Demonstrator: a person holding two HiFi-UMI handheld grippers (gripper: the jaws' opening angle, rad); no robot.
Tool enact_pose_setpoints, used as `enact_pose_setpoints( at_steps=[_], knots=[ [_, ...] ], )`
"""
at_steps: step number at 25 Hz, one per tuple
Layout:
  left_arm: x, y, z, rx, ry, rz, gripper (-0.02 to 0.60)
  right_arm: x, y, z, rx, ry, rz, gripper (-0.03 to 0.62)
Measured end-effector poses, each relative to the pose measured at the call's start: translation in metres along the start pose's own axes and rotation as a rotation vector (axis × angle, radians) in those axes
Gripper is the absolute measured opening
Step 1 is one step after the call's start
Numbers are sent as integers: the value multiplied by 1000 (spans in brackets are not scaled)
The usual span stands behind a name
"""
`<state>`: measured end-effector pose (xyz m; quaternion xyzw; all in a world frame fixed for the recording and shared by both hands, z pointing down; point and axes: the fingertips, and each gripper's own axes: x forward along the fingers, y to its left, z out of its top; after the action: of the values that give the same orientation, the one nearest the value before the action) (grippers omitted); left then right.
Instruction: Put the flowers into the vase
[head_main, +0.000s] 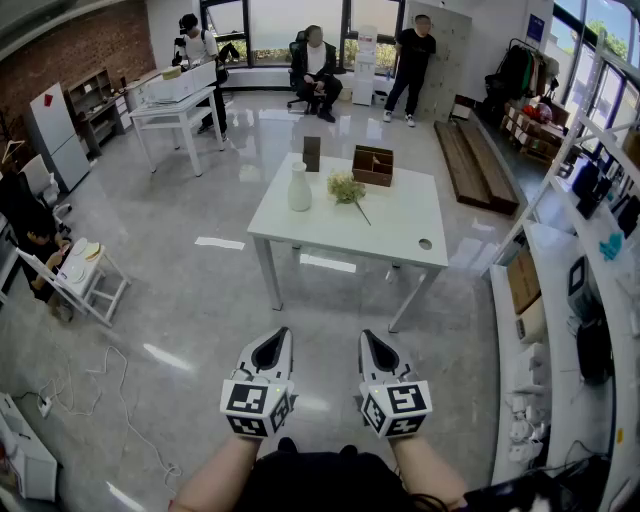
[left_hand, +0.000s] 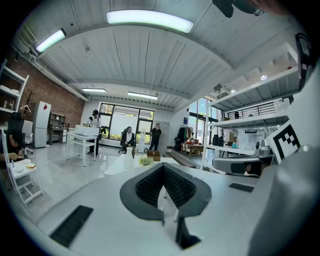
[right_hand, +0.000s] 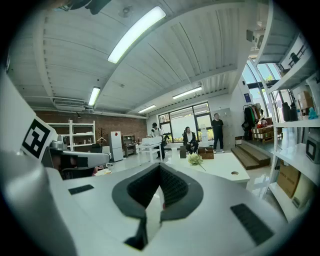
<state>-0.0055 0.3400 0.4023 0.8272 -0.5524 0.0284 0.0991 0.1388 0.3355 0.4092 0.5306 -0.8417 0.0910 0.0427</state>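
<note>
Ahead of us, the flowers (head_main: 347, 188) lie flat on the white tabletop (head_main: 400, 225), around its middle and a little toward the far edge. Their long axis runs on a slant: the pale blossom cluster points toward the far left, and the thin stem trails back toward the near right corner. Just to the left of the blossoms, apart from them, the white vase (head_main: 299, 187) stands upright. A wooden box (head_main: 373, 165) sits by the far edge behind the flowers, and a small dark board (head_main: 312, 153) stands behind the vase.

We hold both tools well short of the table, over the floor, side by side and aimed at it. Our left gripper (head_main: 280, 336) is clenched, pads meeting with nothing between them. Our right gripper (head_main: 368, 338) is clenched and empty too.
</note>
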Motion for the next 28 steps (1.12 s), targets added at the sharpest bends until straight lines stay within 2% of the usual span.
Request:
enact_pose_setpoints(
  at_steps=[14,19,28],
  knots=[
    [1,10,-9,-18,20,9,3,6,11,1,22,-20,32,2],
    [2,14,-14,-37,33,18,3,11,11,-6,24,7,40,2],
    [0,52,-27,-44,55,-8,3,35,32,-18,19,27,3,2]
  ],
)
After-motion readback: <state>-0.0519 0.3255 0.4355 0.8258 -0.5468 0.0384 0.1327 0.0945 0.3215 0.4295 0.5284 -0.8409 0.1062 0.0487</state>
